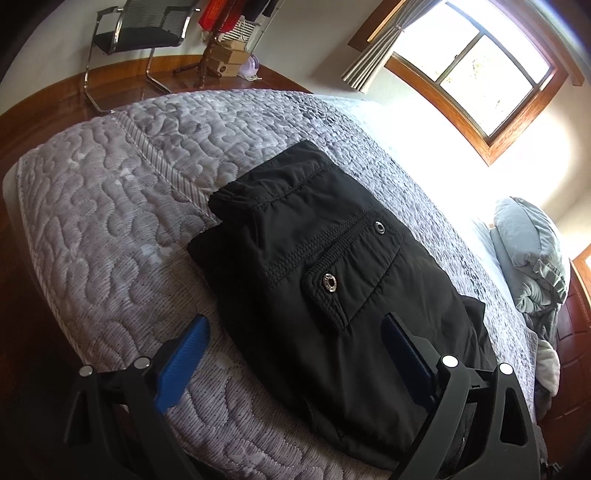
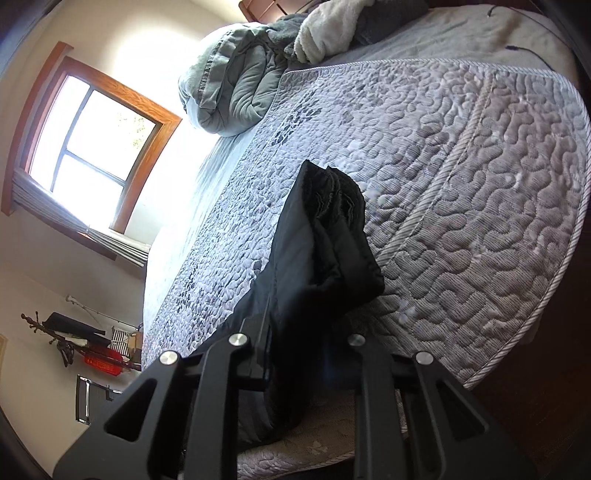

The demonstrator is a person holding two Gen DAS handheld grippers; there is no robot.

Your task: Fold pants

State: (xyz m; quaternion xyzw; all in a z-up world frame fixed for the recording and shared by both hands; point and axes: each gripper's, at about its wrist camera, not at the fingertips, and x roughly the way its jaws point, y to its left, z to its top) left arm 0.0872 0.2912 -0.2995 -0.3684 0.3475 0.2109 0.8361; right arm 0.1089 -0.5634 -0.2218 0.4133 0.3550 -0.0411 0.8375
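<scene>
Black pants (image 1: 325, 266) lie folded in a compact stack on the grey quilted bedspread (image 1: 110, 206), back pocket with metal snaps facing up. My left gripper (image 1: 295, 339) is open, its blue fingers (image 1: 184, 362) spread either side of the near end of the stack, just above it. In the right wrist view the pants (image 2: 325, 236) run away from the camera with folded edges showing on the right. My right gripper (image 2: 295, 354) sits over the near end of the pants; its fingertips are lost against the black cloth, so its state is unclear.
A rolled grey duvet (image 1: 532, 251) and a white fleece blanket (image 2: 325, 29) lie at the head of the bed. A window (image 1: 476, 70) is on the wall beside the bed. An office chair (image 1: 140, 33) and a coat stand (image 1: 214, 44) are on the wooden floor beyond the bed's foot.
</scene>
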